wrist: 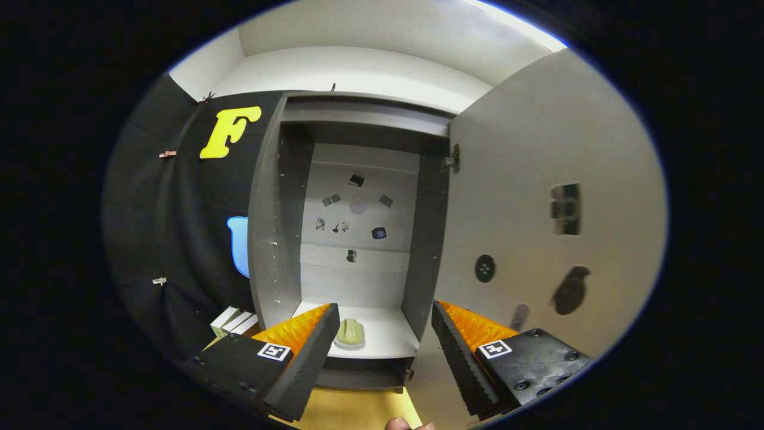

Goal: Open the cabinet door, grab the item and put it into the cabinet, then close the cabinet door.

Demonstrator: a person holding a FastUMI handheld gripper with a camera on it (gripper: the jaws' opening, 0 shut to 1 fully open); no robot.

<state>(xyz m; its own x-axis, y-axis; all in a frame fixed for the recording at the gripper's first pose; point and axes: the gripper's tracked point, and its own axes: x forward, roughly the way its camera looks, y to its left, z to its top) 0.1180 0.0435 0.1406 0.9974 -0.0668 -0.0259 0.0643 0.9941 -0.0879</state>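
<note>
Your gripper (pixel 382 334): fingers wide apart, holding nothing | green computer mouse (pixel 350 331) on cabinet shelf (pixel 388 337) | cabinet door (pixel 537 227) open

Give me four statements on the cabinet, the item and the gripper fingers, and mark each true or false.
1. The cabinet door stands open. True.
2. The green item is clamped between the fingers. False: it lies on the cabinet shelf, beyond the fingers.
3. The gripper is open and holds nothing. True.
4. The small boxes sit inside the cabinet. False: they stand outside it, beside its side wall.
</note>
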